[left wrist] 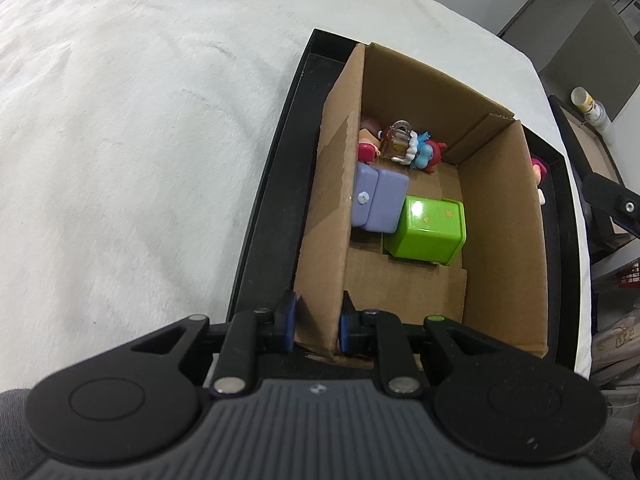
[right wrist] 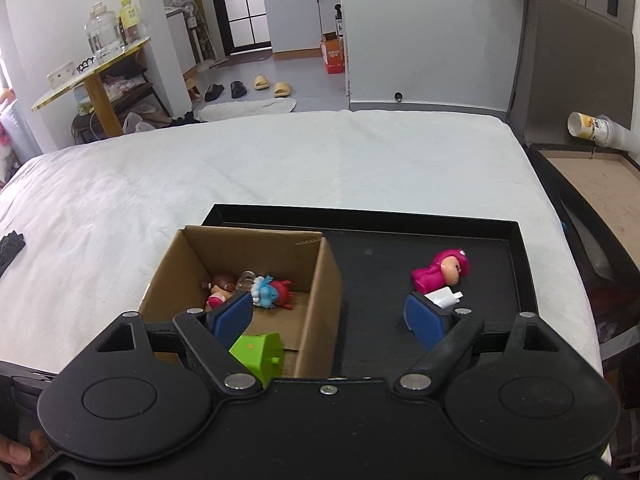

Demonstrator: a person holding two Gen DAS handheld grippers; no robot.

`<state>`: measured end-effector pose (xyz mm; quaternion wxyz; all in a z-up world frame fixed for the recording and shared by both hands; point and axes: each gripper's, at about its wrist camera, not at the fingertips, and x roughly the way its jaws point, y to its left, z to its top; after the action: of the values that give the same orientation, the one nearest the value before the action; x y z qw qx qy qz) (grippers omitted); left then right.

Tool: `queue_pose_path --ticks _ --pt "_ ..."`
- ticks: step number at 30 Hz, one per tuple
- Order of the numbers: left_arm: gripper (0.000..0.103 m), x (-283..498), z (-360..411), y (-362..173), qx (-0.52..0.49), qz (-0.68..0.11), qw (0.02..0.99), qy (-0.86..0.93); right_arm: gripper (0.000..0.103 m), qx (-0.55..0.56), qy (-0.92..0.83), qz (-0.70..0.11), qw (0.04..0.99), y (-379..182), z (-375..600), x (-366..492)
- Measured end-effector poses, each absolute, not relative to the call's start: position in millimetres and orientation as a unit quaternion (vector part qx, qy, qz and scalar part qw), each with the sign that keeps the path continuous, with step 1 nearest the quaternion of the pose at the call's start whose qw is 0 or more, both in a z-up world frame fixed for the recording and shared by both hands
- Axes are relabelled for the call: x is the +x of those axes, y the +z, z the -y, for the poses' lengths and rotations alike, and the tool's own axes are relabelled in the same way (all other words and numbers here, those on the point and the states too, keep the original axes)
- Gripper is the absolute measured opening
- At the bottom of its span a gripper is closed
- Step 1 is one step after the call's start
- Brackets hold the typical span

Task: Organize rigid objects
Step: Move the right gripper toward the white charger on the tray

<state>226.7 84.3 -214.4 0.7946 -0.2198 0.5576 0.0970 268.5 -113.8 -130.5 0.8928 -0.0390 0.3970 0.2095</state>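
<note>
Clamping the near wall of the cardboard box [left wrist: 332, 216], the left gripper [left wrist: 317, 326] has its jaws closed on that thin brown edge, one blue pad on each face. The box stands upright in the left part of a shallow black tray [right wrist: 516, 252] with a low raised rim, and the tray lies on a bed covered in a white, soft, slightly fuzzy blanket [left wrist: 120, 140].

Inside the box, a glossy green cube [left wrist: 430, 230] leans against a lilac plastic case [left wrist: 380, 200] with rounded corners; behind them, against the far wall, lies a small heap of figurines [left wrist: 400, 146], pink, red and blue. The box floor nearest the gripper is bare cardboard.

The right gripper [right wrist: 332, 318] hovers over the tray with its jaws spread wide and nothing between them; the box's right wall sits below the gap. On the flat matte tray floor to the right, a magenta figurine [right wrist: 442, 270] lies on its side, with a small white object [right wrist: 444, 298] just beside it, partly hidden by the right pad. Most of that floor is open, as is the blanket around the tray.
</note>
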Motion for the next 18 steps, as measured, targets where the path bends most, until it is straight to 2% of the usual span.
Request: queue_pose_path --ticks 3,18 --pt "0.019 227 -82 -213 -0.214 -0.559 0.795 0.101 0.092 -0.027 0.21 -0.4 0.892 -132 122 270" --pt "0.017 231 -76 -212 -0.205 -0.558 0.795 0.121 0.094 0.024 0.209 -0.41 0.888 -144 168 279"
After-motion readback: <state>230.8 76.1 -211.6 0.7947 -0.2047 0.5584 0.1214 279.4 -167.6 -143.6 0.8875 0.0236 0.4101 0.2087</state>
